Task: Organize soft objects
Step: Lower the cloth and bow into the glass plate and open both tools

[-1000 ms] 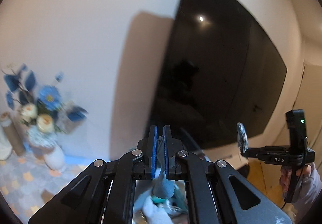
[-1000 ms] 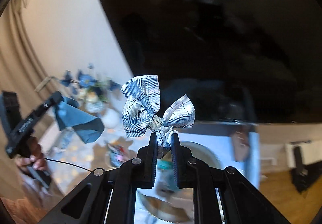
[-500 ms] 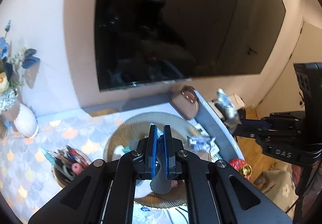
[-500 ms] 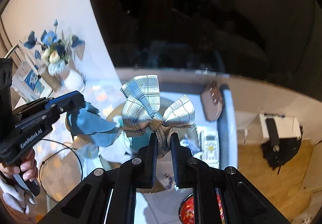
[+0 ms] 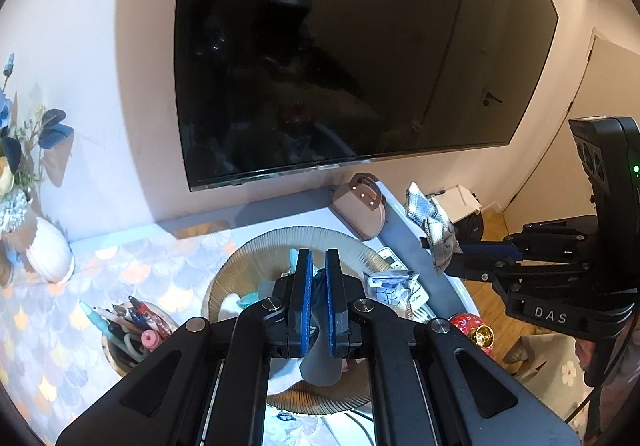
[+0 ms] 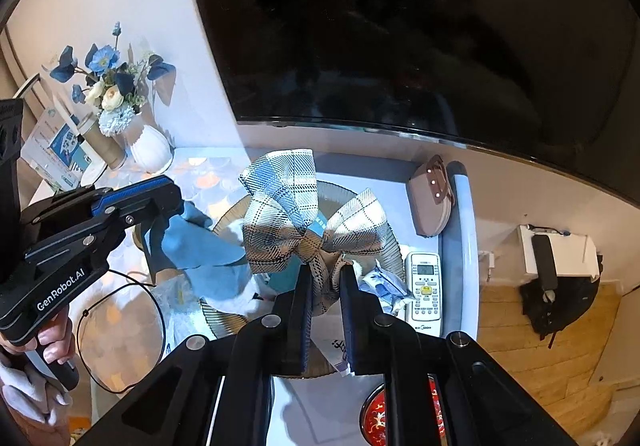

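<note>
The left gripper (image 5: 317, 300) is hovering with its blue-padded fingers (image 5: 306, 302) drawn close together, pinching something between them. The right gripper (image 6: 325, 296) is held level beside it, fingers (image 6: 302, 306) also nearly closed and clamping. A bare hand (image 6: 48, 342) is gripping the left gripper's handle from below.
</note>
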